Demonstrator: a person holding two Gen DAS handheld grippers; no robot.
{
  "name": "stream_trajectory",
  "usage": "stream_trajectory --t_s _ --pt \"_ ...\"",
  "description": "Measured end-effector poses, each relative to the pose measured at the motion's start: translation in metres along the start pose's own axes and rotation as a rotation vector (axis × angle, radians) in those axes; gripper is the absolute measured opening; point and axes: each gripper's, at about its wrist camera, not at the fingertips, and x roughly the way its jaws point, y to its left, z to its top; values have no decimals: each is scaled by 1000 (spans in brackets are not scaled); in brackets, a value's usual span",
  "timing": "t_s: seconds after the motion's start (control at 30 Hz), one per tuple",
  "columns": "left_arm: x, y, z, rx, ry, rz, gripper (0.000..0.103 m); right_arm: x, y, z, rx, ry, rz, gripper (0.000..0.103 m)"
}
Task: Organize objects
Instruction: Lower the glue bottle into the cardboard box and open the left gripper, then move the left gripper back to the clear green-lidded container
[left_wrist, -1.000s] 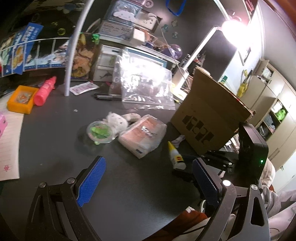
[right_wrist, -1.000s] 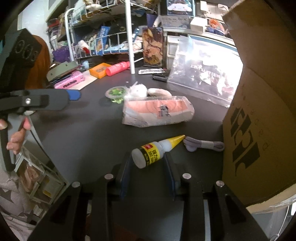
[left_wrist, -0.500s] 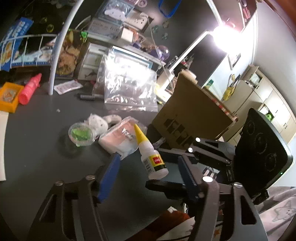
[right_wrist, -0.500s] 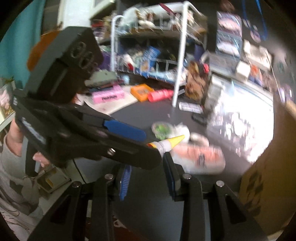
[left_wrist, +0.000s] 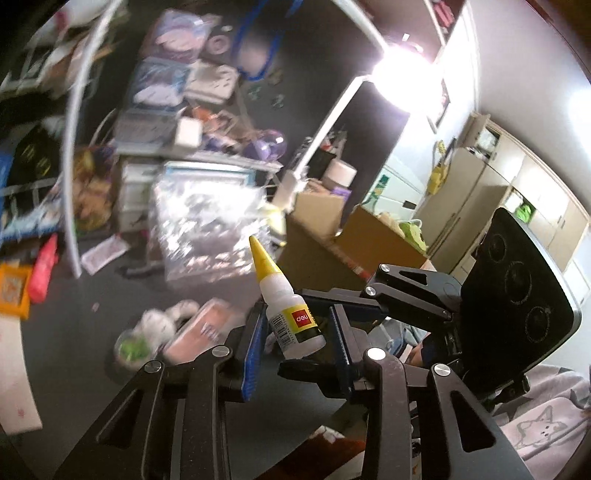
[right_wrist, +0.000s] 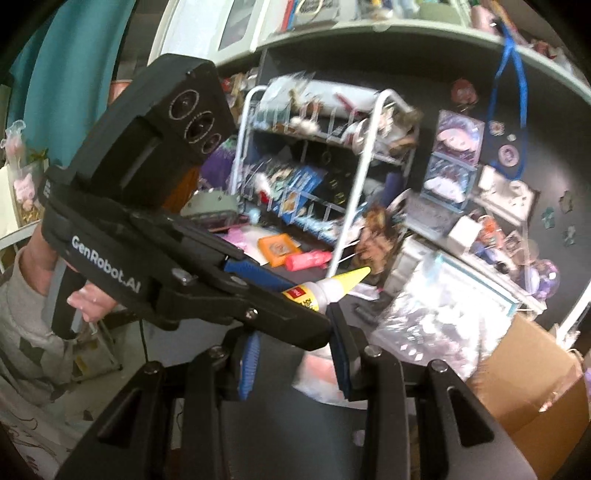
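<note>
The dark worktop (left_wrist: 74, 332) carries the blurred clutter below, and the open brown cardboard box (left_wrist: 369, 240) stands at its far right side, a likely home for loose things, though that is only a guess from the task; a crinkled clear plastic bag (left_wrist: 199, 229) leans behind the clutter, well apart from both tools; the two black tools meet in the air above the worktop, crossed almost at right angles, which reads as a hand-over

The right claw (right_wrist: 291, 321) is clenched on the small white glue bottle with a yellow cone nozzle and a yellow-and-red label (left_wrist: 291, 321), gripping it low on the body so that the upper body and nozzle stand free for the other tool; the bottle is off the worktop, upright with its nozzle tilted a little to the left in the left wrist view

The left claw (left_wrist: 297, 314) brackets that same bottle, its blue ribbed pads (left_wrist: 255, 354) flanking the label; the left pad looks to be touching the body while the other stands just beside it, so I cannot tell whether this claw is pressing yet

In the right wrist view the person's left hand (right_wrist: 85, 295) is wrapped round the tool's handle, the tool reaching across the view from the left with its fingers level
</note>
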Motion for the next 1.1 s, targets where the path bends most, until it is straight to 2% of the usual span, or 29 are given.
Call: stream_trajectory --t_s 0.17,0.43,0.6,0.77,0.8,0.87,0.9,0.93,1.1 --pt "28 -35 30 83 15 -16 29 -35 -36 0 33 -37 -62 31" --pt "100 -89 67 182 120 -72 29 -79 -102 -24 157 -20 -130 31" --pt "141 -106 77 212 205 -78 29 -93 -140 -47 264 24 -137 31" --pt "160 -110 78 210 257 -75 29 -97 -164 -64 337 69 -118 31" --pt "164 -109 79 201 267 -80 31 -96 -167 -66 347 75 -114 31" --pt "168 -107 79 183 279 -80 47 -93 -171 -69 358 92 -120 31" --pt "168 -107 78 179 275 -68 60 -92 -172 -70 358 97 -127 33" --pt "168 -107 78 180 271 -60 65 -92 -173 -71 359 96 -134 35" --pt "164 -109 79 186 265 -51 66 -96 -172 -71 349 92 -154 41"
